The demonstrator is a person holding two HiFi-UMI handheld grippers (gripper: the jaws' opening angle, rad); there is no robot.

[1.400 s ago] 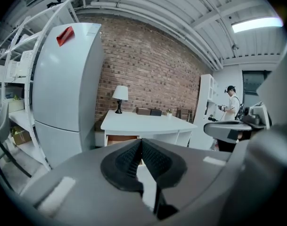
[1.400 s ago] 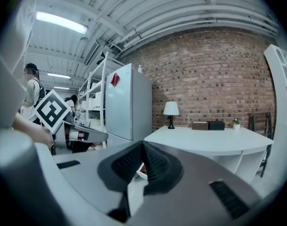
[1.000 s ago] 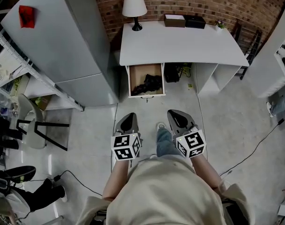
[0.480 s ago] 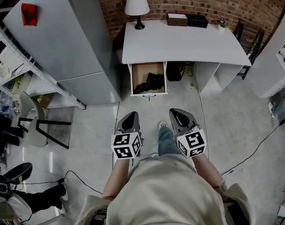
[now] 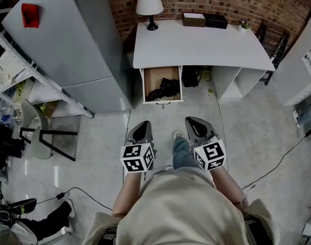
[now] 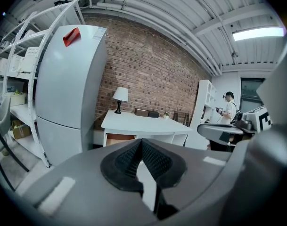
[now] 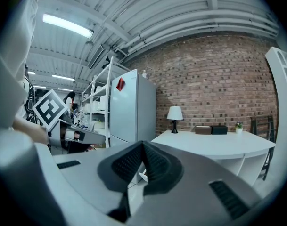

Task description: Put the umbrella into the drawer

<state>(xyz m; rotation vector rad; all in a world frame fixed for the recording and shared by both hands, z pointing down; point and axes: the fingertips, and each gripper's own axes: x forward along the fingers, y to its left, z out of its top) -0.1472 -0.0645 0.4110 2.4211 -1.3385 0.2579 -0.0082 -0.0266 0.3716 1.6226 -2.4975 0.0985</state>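
Above concrete floor (image 5: 249, 137) — left gripper (image 5: 142, 124), right gripper (image 5: 190, 121): jaws together, empty.

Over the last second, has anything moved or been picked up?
Nothing was picked up or let go. A bystander's dark-trousered leg at lower left shifted. The left gripper and right gripper stayed shut and empty; the open wooden drawer keeps its black bundle.

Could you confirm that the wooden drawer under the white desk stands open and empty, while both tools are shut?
Not empty: the head view shows a black crumpled umbrella lying in the open wooden drawer under the white desk. The left tool and the right tool are indeed shut.
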